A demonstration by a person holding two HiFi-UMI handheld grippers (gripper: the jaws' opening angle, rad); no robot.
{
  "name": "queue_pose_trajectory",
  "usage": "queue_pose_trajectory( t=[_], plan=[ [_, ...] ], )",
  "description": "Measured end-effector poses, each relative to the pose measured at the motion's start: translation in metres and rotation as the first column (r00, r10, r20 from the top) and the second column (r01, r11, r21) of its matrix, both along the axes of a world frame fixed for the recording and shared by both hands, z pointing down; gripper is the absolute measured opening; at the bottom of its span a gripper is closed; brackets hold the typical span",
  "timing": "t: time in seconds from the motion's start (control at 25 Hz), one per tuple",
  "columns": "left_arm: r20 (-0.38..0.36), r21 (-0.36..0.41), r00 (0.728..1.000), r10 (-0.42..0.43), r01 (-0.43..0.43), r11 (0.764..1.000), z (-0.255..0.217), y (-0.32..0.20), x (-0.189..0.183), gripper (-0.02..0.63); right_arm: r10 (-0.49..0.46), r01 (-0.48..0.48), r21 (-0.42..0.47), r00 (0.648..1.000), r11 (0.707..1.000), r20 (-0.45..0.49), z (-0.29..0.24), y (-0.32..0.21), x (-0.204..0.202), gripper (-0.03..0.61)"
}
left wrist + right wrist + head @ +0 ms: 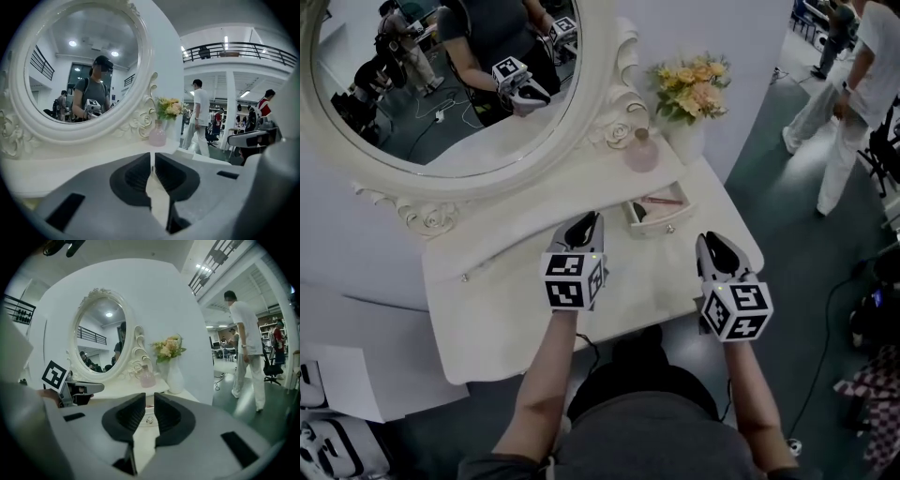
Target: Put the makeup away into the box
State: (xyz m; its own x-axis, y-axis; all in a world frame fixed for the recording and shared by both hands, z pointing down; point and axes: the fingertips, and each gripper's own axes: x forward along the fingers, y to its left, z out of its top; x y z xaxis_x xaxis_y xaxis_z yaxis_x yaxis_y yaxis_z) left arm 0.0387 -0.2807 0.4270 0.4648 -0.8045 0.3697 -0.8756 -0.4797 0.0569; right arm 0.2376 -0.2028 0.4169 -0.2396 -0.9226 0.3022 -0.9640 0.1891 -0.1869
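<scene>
Judging by the pink makeup stick (661,200) lying in the open drawer-like box (656,225), only shutting seems left; its front should be pushed squarely. On the left gripper (584,221) the jaws are all but closed, on the right gripper (713,243) narrowly apart, both empty. The white tabletop (487,309) is backed by an oval mirror (441,94) in a busy hall.

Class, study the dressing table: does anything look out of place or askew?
The small drawer below the pink bottle stands pulled open, a pink item lying inside. Bottle and vase stand upright; nothing looks spilled.
</scene>
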Motion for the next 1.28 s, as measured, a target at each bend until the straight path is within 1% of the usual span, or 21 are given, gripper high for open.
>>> queue_pose_trajectory(
  t=[0.16, 0.44, 0.8, 1.04, 1.28],
  plan=[
    [-0.016, -0.004, 0.999, -0.028, 0.028, 1.0, 0.002, 0.009, -0.02, 0.012, 0.001, -0.001, 0.007, 1.0, 1.0, -0.019, -0.002, 0.005, -0.008, 0.044],
    [-0.05, -0.009, 0.997, -0.059, 0.058, 0.998, 0.003, 0.024, -0.056, 0.009, -0.006, 0.007, 0.022, 0.999, 1.0, -0.053, -0.008, 0.012, -0.031, 0.005],
    [-0.095, -0.009, 0.991, -0.095, 0.094, 0.995, 0.003, 0.037, -0.091, 0.009, -0.03, 0.034, 0.043, 0.996, 0.998, -0.086, -0.013, 0.012, -0.059, 0.003],
    [-0.11, -0.018, 0.988, -0.106, 0.104, 0.994, 0.004, 0.041, -0.106, 0.009, -0.046, 0.054, 0.072, 0.993, 0.996, -0.107, -0.021, 0.016, -0.071, 0.003],
    [-0.122, -0.012, 0.989, -0.088, 0.087, 0.996, 0.002, 0.043, -0.106, 0.009, -0.051, 0.063, 0.092, 0.991, 0.994, -0.127, -0.027, 0.019, -0.077, 0.003]
  ],
)
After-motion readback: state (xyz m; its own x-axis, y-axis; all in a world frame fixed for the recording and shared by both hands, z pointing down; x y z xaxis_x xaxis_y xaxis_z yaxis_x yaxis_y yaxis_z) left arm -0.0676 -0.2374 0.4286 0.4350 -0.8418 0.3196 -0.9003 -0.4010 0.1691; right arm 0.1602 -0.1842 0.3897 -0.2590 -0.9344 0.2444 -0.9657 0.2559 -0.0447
